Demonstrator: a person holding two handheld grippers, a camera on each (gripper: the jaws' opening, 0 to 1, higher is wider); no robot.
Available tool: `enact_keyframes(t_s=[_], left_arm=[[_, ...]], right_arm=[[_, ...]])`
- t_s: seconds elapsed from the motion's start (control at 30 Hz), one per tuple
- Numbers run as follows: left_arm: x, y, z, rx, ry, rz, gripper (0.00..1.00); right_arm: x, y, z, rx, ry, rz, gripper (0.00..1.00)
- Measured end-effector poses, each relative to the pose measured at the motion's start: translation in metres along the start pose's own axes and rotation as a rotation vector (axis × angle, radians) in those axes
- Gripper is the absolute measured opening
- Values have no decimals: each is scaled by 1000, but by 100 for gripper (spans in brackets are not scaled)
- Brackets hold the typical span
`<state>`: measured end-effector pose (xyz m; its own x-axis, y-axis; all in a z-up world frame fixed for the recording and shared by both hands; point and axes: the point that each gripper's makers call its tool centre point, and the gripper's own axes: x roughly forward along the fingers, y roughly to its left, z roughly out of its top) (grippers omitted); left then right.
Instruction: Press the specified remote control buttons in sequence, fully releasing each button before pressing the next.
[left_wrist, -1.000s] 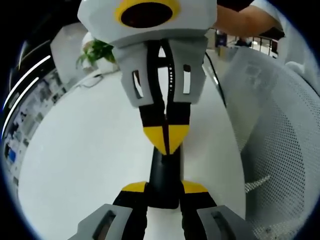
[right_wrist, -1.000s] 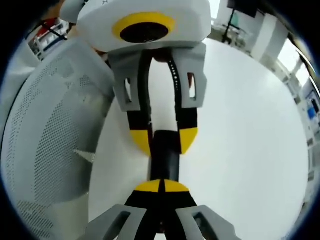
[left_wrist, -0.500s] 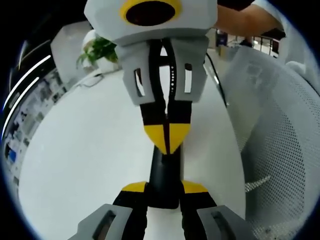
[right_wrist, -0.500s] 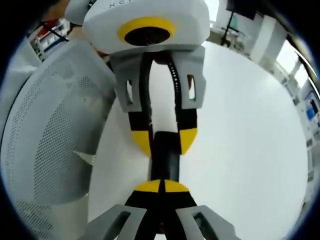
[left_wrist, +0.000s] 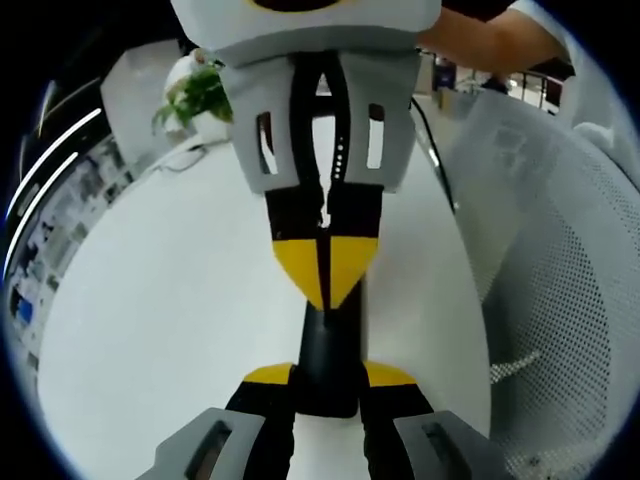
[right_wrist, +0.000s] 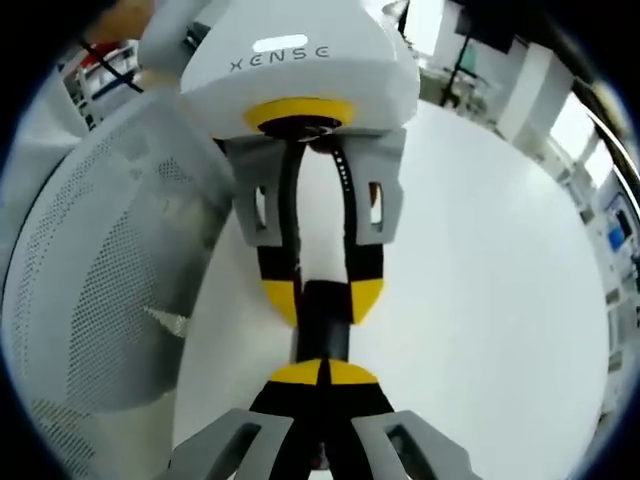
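Between your two grippers lies the remote control (left_wrist: 330, 355), a slim black bar flat on the white table (left_wrist: 170, 300). Your left gripper (left_wrist: 328, 385) clamps one end of it between yellow-tipped fingers, jaws narrowed to the remote's width; your right gripper (right_wrist: 322, 378) has its jaws drawn together, yellow tips meeting, right over the other end of the remote (right_wrist: 322, 325). From the left gripper view you see the right gripper (left_wrist: 325, 270) coming in from above, its closed point resting on or just above the remote's top face; contact cannot be judged. That view also gives you a potted plant (left_wrist: 195, 95) at the table's far edge, a white mesh chair (left_wrist: 560, 300) beside the table, and a bare forearm (left_wrist: 480, 40) reaching toward the right gripper. From the right gripper view the left gripper (right_wrist: 322, 295) faces you, tips straddling the remote, with the chair (right_wrist: 100, 290) on the opposite side. The buttons cannot be made out in either view.
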<state>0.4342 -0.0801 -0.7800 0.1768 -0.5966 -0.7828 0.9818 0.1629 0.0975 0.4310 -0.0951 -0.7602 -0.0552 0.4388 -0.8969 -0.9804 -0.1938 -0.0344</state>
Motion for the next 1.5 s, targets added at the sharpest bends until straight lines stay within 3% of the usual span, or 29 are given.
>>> enact_keyframes(t_s=[1.2, 1.5], left_arm=[[0, 2, -1, 0, -11, -6, 23], [0, 2, -1, -7, -25, -4, 23]], right_arm=[[14, 3, -2, -19, 13, 28, 0], [15, 2, -1, 25, 24, 38, 0]])
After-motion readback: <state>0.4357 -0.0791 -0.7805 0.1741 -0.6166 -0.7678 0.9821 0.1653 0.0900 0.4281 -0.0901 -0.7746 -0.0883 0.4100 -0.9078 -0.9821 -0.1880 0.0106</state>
